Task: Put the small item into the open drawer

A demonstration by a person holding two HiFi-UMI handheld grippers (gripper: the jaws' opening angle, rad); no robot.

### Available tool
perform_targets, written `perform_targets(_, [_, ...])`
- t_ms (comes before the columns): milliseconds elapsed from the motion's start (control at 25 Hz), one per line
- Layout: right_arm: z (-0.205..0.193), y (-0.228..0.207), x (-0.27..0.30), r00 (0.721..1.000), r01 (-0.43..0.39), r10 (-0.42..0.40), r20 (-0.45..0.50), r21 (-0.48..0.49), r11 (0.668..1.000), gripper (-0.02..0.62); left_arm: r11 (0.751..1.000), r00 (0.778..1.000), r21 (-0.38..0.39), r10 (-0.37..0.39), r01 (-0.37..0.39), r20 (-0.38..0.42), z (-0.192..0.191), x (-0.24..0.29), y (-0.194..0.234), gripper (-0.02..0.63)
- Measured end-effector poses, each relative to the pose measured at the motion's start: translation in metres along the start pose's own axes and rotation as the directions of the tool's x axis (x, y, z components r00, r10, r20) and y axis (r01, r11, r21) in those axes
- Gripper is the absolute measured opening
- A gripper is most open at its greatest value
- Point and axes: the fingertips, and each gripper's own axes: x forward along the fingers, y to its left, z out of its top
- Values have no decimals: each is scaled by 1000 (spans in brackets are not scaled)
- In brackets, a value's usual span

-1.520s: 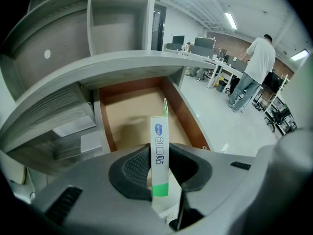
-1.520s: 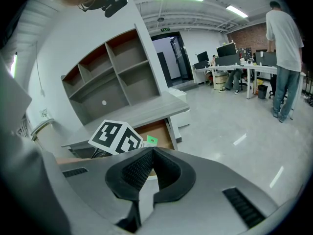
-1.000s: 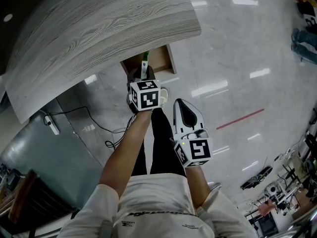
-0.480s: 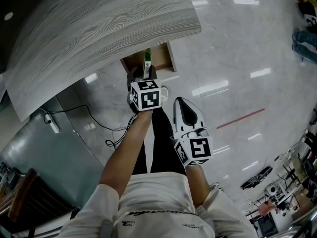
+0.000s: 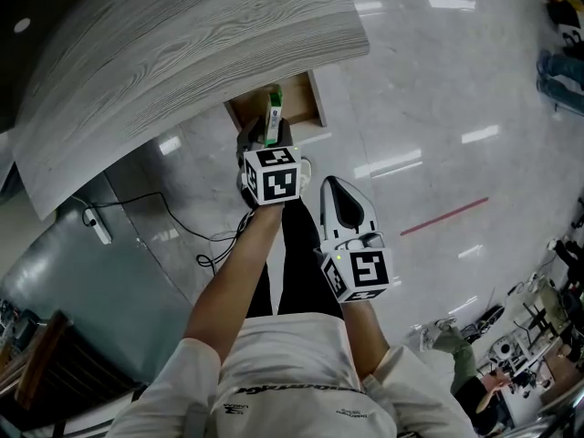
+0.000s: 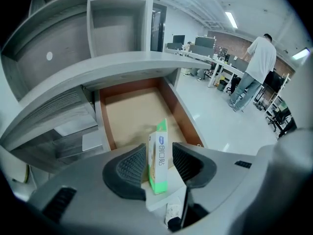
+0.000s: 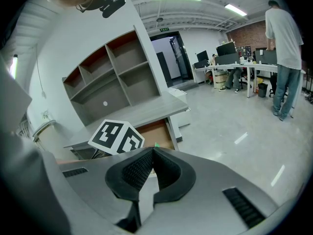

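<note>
A small green and white box [image 6: 158,166] stands upright between the pads of my left gripper [image 6: 159,149]. The jaws have just been opening, and a narrow gap shows on each side of the box. Beyond it lies the open drawer [image 6: 131,112] with its bare brown bottom. In the head view the left gripper [image 5: 264,137] hangs at the drawer's [image 5: 307,106] front edge, with the box [image 5: 272,115] poking out over it. My right gripper [image 5: 334,190] stays behind, over the floor, its pads [image 7: 138,169] meeting at the tips with nothing between them.
The grey wood-grain desk top [image 5: 182,53] overhangs the drawer. A black cable [image 5: 182,228] trails on the shiny floor to the left. Open shelves [image 7: 112,77] rise behind the desk. A person [image 6: 257,67] stands at far desks.
The left jaws have spread apart around the box, and more of the box shows above the drawer. Both hands have stayed almost in place.
</note>
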Motion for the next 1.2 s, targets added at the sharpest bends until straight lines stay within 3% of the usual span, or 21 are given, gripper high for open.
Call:
perform_targets(600, [33, 28, -38, 998, 24, -24, 62, -2, 1000, 32, 998, 996, -2, -60, 60, 59, 16, -81, -11, 117])
perform_targets(1200, [86, 73, -96, 990, 28, -24, 136, -24, 999, 32, 990, 983, 73, -127, 118, 135, 32, -200, -14, 48])
